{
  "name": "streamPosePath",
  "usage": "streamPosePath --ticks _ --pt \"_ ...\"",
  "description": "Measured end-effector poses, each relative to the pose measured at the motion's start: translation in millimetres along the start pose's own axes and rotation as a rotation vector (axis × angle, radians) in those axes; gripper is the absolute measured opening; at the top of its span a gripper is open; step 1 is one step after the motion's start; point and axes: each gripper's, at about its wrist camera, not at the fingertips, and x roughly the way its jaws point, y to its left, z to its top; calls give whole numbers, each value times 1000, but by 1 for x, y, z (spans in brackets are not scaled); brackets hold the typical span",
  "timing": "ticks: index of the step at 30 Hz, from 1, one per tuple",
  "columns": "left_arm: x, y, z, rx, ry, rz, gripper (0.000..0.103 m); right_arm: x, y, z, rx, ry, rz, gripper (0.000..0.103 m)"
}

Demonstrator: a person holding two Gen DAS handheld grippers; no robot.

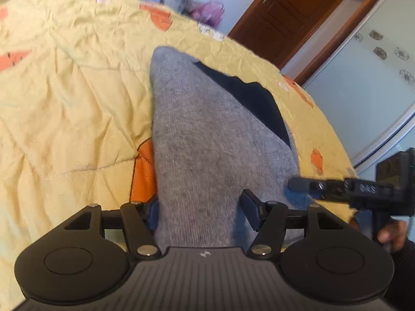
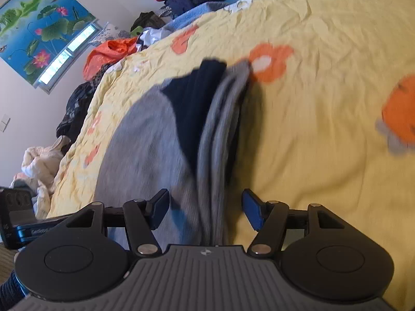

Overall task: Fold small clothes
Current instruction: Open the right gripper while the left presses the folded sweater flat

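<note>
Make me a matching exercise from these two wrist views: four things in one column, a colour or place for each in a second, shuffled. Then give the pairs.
Things:
1. garment
2. quilt
3. door
4. lotus picture

Descriptions:
A. brown wood, beyond the bed
B. grey with a dark navy part, lying on the bed
C. yellow with orange flowers
D. blue and green, on the wall

Pairs: 1-B, 2-C, 3-A, 4-D

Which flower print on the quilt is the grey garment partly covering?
The big orange flower by the grey garment's left edge, near the left fingers; the others lie uncovered.
</note>
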Motion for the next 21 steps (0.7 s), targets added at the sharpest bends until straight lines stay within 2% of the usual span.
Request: streamPosePath --ticks 1,3,4,5,6,8,11,15,19,20,21 --pt "1 -5 -1 25 -5 23 60 -3 4 -7 -9 -5 8 63" --pt "4 -14 -2 55 0 85 40 -3 13 -17 -37 -22 1 63" --pt "6 -16 -1 64 3 110 33 -2 18 -20 -59 -24 -7 54" --pt "6 -17 -1 60 4 125 29 1 23 -21 -82 -11 -19 31" --pt "5 -18 -1 54 9 134 26 6 26 -21 -102 12 -29 25" --pt "4 -19 -2 56 15 151 19 8 29 -20 -111 22 -25 22" --pt "-3 -25 -6 78 22 171 15 1 30 -18 -117 23 -20 20" --pt "-9 -27 -10 94 28 173 15 -12 26 -17 -100 19 3 19" --pt "-2 -17 -10 72 26 168 15 -1 16 -21 -80 36 -9 19" --pt "-3 -17 -9 73 25 169 18 0 14 -21 -69 33 -7 19" --pt "-5 -17 -9 77 21 170 18 0 13 -19 -57 36 5 28"
